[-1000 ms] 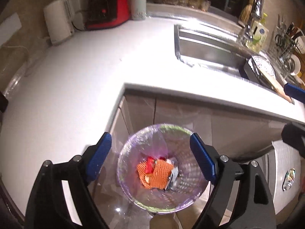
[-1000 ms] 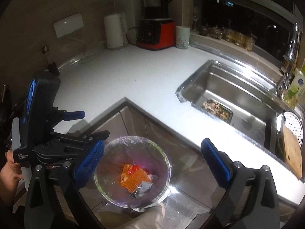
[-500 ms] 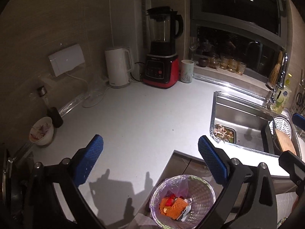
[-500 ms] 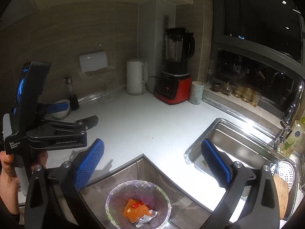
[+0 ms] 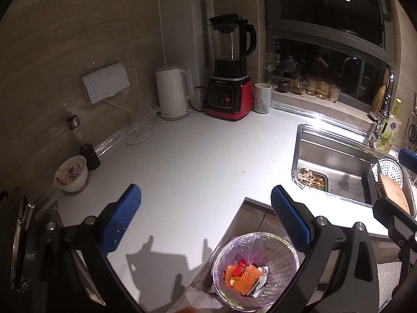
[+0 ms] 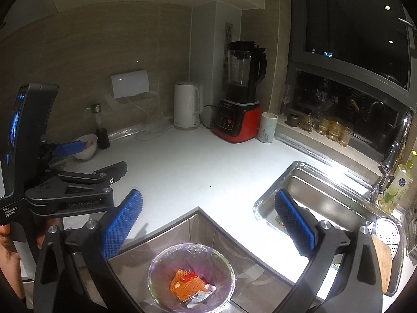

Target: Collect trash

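Blue-padded grippers: left gripper [image 5: 206, 219] and right gripper [image 6: 208, 219] both hold their jaws wide apart — nothing between the pads of either.
Bin: the trash bin [image 6: 191, 276], lined with a clear bag, stands on the floor in the inner corner of the L-shaped counter, below both grippers.
Bin contents: orange foam netting [image 6: 183, 281], a red scrap and a silvery wrapper lie at the bottom.
Counter: the white counter [image 5: 198, 161] looks bare through its middle; I can make out no loose trash on it.
Left edge: a white bowl [image 5: 71, 173] with what look like purple-white peelings sits near the counter's left end, just beside a dark bottle [image 5: 90, 152].
Sink: a steel tray of food scraps [image 5: 311, 178] lies in the sink's near-left corner.
Back edge: kettle [image 5: 173, 92], red-based blender [image 5: 229, 78] and a cup [image 5: 262, 101] stand along the wall — appliances, not trash.
Step in hand (judgement): between drops, both grippers empty and looking over the counter for the next piece.
Next move (judgement): the bowl of peelings or the sink scraps seem the likeliest candidates; either calls for a reach well away from the bin, a level carry, and a tip over the rim.
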`<state>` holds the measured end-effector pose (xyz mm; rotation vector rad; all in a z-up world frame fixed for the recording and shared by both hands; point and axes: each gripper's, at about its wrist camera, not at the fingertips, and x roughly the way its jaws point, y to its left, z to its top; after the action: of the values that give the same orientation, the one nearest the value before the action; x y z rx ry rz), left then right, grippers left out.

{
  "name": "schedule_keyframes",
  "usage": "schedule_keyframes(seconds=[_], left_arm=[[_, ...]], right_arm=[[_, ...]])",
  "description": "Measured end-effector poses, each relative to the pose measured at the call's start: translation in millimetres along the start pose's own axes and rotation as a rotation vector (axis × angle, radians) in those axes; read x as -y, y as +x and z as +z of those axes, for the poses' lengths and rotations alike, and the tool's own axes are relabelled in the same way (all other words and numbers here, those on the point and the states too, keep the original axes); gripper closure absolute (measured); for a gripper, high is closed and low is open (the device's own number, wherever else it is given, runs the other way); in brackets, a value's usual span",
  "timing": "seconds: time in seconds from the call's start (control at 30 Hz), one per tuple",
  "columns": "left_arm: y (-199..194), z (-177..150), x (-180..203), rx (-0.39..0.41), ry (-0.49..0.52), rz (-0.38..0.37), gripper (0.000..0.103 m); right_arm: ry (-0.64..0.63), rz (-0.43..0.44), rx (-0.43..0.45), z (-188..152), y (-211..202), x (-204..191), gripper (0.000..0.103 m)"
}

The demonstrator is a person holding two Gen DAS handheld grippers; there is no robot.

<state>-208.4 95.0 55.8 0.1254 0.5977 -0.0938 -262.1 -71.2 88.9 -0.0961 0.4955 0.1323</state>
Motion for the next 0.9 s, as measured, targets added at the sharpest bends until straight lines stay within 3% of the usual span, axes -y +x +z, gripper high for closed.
schedule_keyframes(seconds=[0.9], left_arm=[[-9.0,-4.6,-3.6,0.017,0.014,0.003,0.008]], right_arm=[[-0.006,-0.036,0.004,-8.0,-12.9,-13.4,0.002]])
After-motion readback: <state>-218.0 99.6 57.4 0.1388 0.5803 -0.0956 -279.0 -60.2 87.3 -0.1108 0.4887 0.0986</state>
